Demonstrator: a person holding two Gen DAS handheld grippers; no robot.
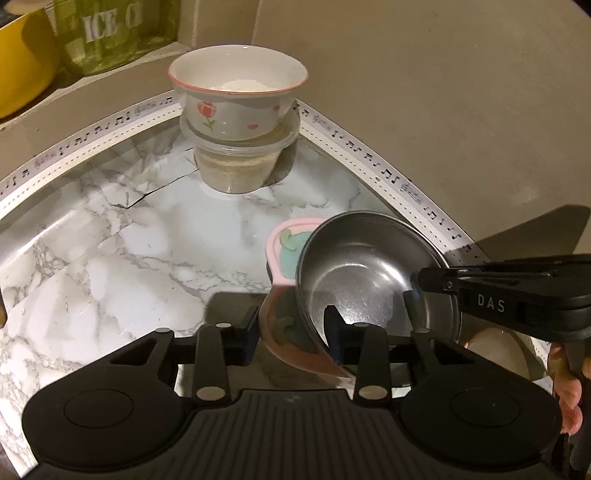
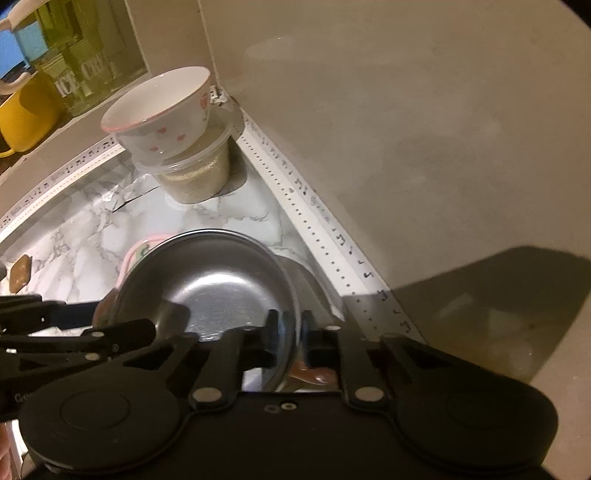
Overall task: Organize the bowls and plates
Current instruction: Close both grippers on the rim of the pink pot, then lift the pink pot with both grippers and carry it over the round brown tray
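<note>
A steel bowl (image 1: 362, 266) is held tilted above the marble counter, near the right wall. My left gripper (image 1: 291, 332) is shut on its near rim, one finger inside and one outside. My right gripper (image 2: 288, 332) is shut on the bowl's rim (image 2: 207, 273) from the right; it also shows in the left wrist view (image 1: 417, 291). A pink plate (image 1: 284, 251) with a green pattern lies on the counter under the bowl, partly hidden. A white flowered bowl (image 1: 236, 88) rests on a clear plastic tub (image 1: 238, 162) in the back corner.
A beige wall (image 1: 443, 92) runs along the right, with white music-note tape (image 1: 384, 166) at its base. A yellow pot (image 1: 22, 59) and a green "ICE" canister (image 1: 107, 33) stand on a ledge at back left. The marble counter (image 1: 110, 258) extends left.
</note>
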